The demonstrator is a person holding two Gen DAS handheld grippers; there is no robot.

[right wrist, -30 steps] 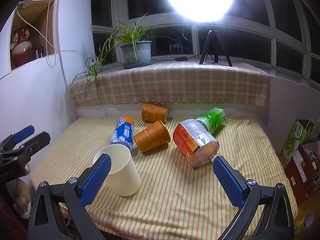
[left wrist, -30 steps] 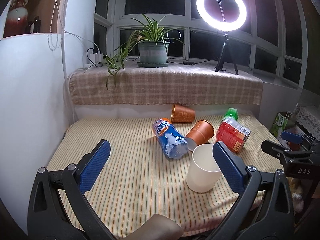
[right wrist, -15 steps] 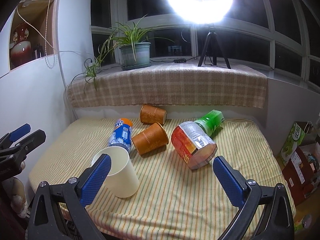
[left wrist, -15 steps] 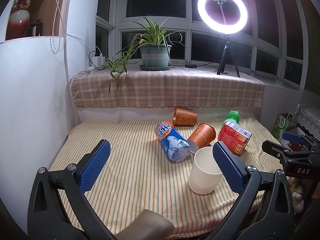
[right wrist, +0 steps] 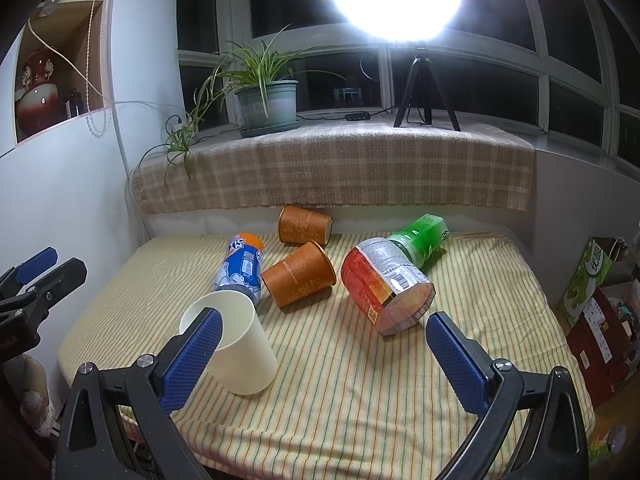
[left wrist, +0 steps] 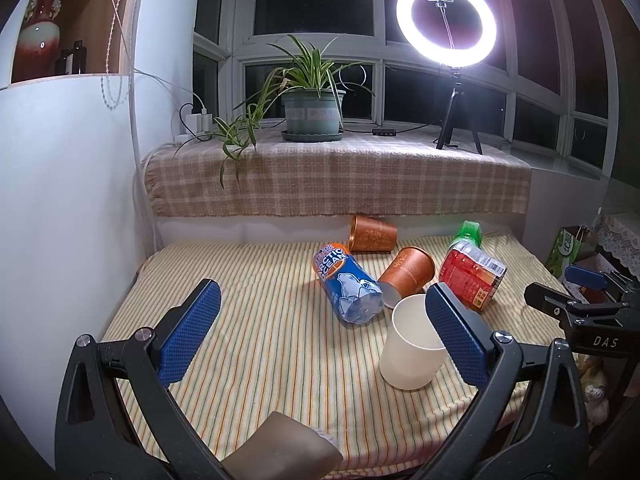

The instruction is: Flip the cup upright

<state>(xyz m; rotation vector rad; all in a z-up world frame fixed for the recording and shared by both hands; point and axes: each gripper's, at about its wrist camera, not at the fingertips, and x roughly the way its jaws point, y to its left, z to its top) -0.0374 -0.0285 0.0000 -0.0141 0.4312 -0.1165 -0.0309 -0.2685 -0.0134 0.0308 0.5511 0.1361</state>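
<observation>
Since a second ago both cameras have eased back a little from the table: the white cup [left wrist: 412, 346] sits slightly smaller and farther along in each wrist view, while nothing on the striped cloth [left wrist: 260, 344] has shifted. The white cup stands mouth-up near the front edge, just in front of the blue bottle [left wrist: 348, 286], which lies on its side. Behind it two orange cups are still on their sides: the near orange cup [right wrist: 298, 278] rests between the blue bottle and the red bottle [right wrist: 386, 286], and the far orange cup [right wrist: 305, 225] lies against the back wall. The left gripper [left wrist: 320, 332] is spread wide and holds nothing; its right pad only overlaps the white cup in the view and looks apart from it. The right gripper [right wrist: 324, 360] is likewise wide open and empty, its left pad in front of the cup's rim. Both seem held back and open so a hand is free for the next lying cup, probably the near orange one.
</observation>
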